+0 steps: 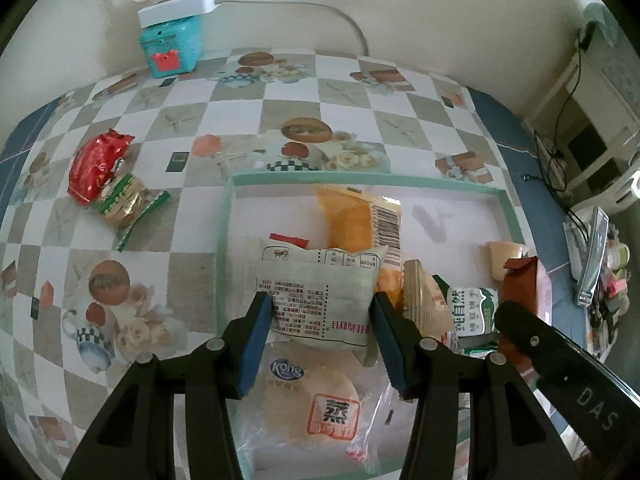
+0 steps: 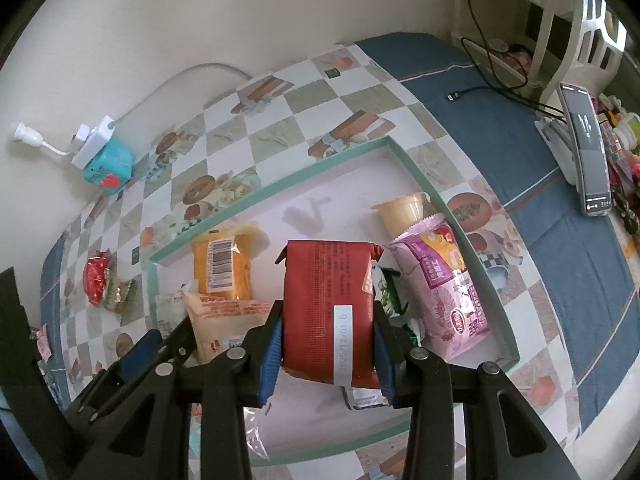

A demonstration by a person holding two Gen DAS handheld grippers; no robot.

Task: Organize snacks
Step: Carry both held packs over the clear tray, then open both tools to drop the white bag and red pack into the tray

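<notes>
A shallow box with a teal rim [image 1: 360, 178] [image 2: 280, 184] lies on the checked tablecloth. My left gripper [image 1: 322, 312] is shut on a white printed snack packet [image 1: 316, 280] above the box's left part, over a clear-wrapped bun [image 1: 312, 404]. My right gripper [image 2: 328, 328] is shut on a red packet [image 2: 328, 304], held over the box. Inside lie an orange cake packet [image 1: 352, 216] [image 2: 222, 264], a pink bag [image 2: 444, 280], a small cup [image 2: 404, 210] and a green-white packet [image 1: 472, 308]. Outside, at the left, lie a red wrapper [image 1: 94, 164] [image 2: 94, 280] and a green-gold snack [image 1: 124, 200].
A teal toy box [image 1: 172, 46] [image 2: 108, 166] with a white power strip [image 1: 180, 4] stands against the wall. A phone on a stand [image 2: 588, 148] and cables lie on the blue cloth at right, beside a white chair [image 2: 580, 32]. Small clutter fills the right edge.
</notes>
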